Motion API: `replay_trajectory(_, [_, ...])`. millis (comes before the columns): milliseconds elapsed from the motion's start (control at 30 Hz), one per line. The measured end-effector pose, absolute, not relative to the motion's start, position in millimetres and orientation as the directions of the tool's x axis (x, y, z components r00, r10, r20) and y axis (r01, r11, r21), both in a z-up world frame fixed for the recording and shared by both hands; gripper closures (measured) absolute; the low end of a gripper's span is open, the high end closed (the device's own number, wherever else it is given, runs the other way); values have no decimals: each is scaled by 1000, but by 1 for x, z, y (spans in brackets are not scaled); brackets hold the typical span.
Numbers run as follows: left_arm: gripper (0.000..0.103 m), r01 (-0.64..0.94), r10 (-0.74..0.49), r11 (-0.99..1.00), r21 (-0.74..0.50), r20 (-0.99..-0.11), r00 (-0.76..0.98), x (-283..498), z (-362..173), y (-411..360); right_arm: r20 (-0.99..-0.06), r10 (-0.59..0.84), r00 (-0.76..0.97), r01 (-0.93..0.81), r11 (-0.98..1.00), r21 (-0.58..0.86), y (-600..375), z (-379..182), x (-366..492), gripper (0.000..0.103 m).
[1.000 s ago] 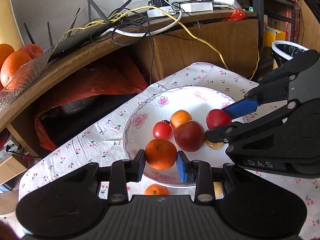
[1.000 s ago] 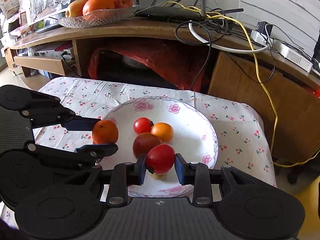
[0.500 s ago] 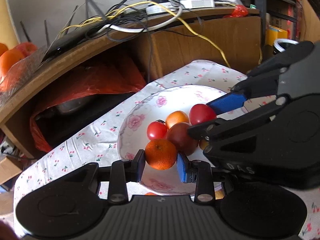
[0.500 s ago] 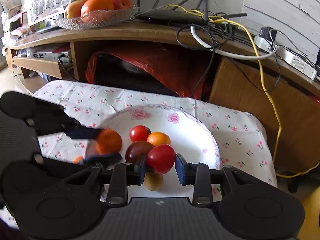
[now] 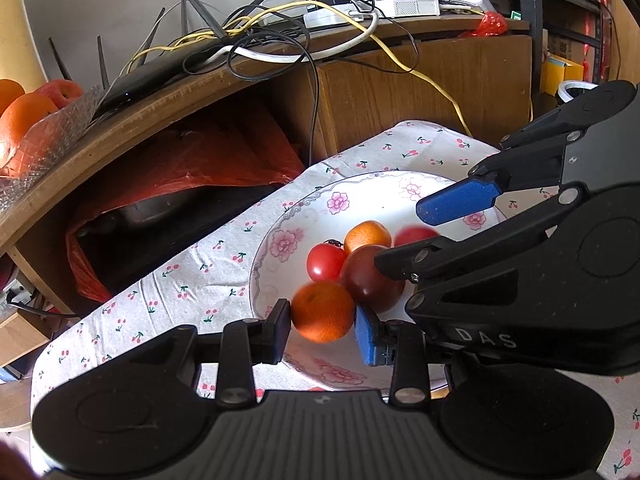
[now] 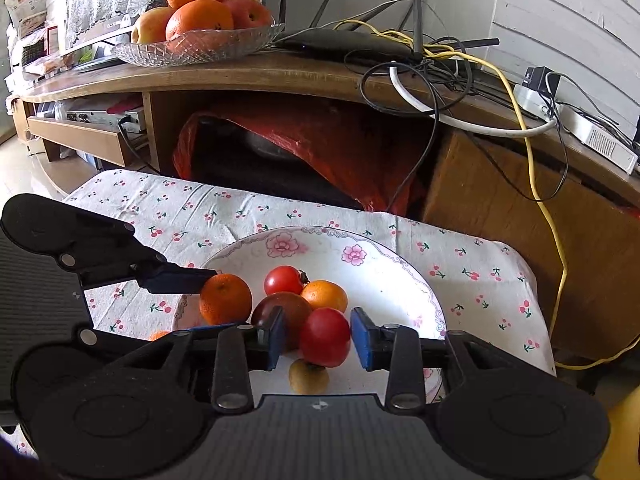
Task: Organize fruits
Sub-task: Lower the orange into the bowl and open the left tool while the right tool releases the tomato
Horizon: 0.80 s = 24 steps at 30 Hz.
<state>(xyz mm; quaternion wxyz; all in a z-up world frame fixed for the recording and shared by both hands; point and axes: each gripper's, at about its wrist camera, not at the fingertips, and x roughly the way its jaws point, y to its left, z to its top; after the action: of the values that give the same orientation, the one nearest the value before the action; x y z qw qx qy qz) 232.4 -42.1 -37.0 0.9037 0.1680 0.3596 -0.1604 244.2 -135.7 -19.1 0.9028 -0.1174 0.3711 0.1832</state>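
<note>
A white floral plate (image 5: 360, 200) (image 6: 392, 264) on the cherry-print cloth holds a red tomato (image 5: 325, 262) (image 6: 283, 279), a small orange (image 5: 367, 235) (image 6: 325, 294) and a dark purple tomato (image 5: 370, 280) (image 6: 286, 306). My left gripper (image 5: 323, 322) (image 6: 200, 300) is shut on an orange tangerine (image 5: 322, 312) (image 6: 225, 298) over the plate's near-left rim. My right gripper (image 6: 318, 342) (image 5: 404, 232) has spread its pads; a red tomato (image 6: 325, 342) (image 5: 414, 235) sits between them with gaps on both sides. A small yellow fruit (image 6: 309, 376) lies under it.
A wooden shelf behind carries a glass bowl (image 6: 200, 46) of oranges and apples, a router (image 6: 344, 44) and tangled cables (image 6: 440, 80). A red plastic bag (image 6: 320, 148) fills the cubby below. Another small orange (image 6: 158, 335) lies on the cloth left of the plate.
The right gripper's pads have opened away from the red tomato they held. Both grippers moved in over the plate; the left still grips the tangerine.
</note>
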Motion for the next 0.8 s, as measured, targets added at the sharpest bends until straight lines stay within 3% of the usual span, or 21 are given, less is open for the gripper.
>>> replay_trajectory(800, [54, 381, -136, 900, 212, -692, 709, 217, -14, -28, -694, 222, 685, -376, 924, -76, -147, -4, 240, 71])
